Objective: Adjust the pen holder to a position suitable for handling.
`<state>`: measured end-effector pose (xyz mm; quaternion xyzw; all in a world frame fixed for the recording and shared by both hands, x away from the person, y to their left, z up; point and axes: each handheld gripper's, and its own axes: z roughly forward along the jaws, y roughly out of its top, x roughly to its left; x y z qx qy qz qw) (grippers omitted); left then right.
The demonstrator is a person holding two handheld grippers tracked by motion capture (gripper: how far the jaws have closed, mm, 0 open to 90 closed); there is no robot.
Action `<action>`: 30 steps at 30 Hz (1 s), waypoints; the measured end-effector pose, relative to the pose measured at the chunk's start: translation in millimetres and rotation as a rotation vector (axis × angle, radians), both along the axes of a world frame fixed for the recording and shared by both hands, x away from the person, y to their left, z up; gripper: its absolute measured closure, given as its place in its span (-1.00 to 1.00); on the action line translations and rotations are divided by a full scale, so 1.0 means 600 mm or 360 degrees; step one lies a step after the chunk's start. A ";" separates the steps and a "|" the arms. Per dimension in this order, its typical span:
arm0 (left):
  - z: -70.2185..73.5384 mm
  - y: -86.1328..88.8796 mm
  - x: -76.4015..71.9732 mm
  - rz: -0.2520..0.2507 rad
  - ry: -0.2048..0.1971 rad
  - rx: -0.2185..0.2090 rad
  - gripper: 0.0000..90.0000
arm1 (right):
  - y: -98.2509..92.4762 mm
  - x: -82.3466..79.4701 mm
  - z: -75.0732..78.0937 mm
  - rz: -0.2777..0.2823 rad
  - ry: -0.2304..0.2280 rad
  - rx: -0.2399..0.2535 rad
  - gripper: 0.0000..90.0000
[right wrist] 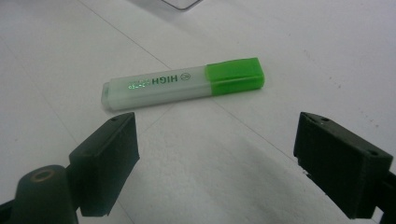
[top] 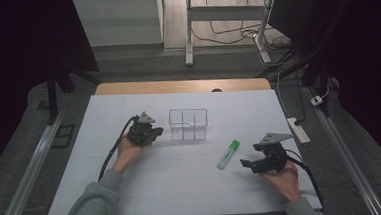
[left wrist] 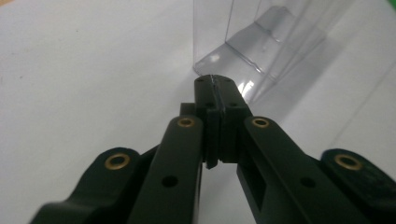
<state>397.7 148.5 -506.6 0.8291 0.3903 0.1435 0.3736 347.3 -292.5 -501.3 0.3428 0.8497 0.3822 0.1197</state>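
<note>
A clear plastic organizer box (top: 188, 123) with several compartments stands on the white table (top: 183, 178), and its corner (left wrist: 261, 42) rises just beyond my left jaws. My left gripper (top: 155, 132) lies just left of the box, shut with its jaws pressed together and nothing between them (left wrist: 214, 81). A highlighter (top: 228, 154) with a pale body and green cap lies flat right of centre. My right gripper (top: 247, 164) stands open a short way right of it, and the highlighter (right wrist: 184, 84) lies ahead of the wide-apart jaws, untouched.
A white power strip (top: 298, 129) lies at the table's right edge with cables running back. The wooden tabletop edge (top: 182, 85) shows beyond the white sheet. A desk frame and cables stand on the floor behind.
</note>
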 end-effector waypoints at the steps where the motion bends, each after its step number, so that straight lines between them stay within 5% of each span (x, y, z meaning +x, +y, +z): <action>1: 0.003 0.004 -0.005 -0.0003 -0.0005 -0.0010 0.92 | 0.000 0.000 0.000 0.0000 0.0000 0.0000 -0.71; 8: 0.024 0.024 -0.045 -0.0035 -0.0041 -0.0052 0.39 | -0.001 0.003 0.000 -0.0009 0.0000 -0.0004 -0.71; 11: 0.030 0.032 -0.062 -0.0065 -0.0022 -0.0138 0.12 | -0.001 0.002 -0.001 -0.0007 -0.0001 -0.0011 -0.71; 20: 0.027 0.058 -0.110 -0.0054 -0.0005 -0.0125 -0.05 | -0.001 -0.001 -0.001 0.0008 -0.0006 -0.0010 -0.71; 30: 0.003 0.090 -0.162 0.0036 0.0016 -0.0022 -0.20 | -0.003 -0.003 0.001 0.0021 -0.0004 0.0004 -0.71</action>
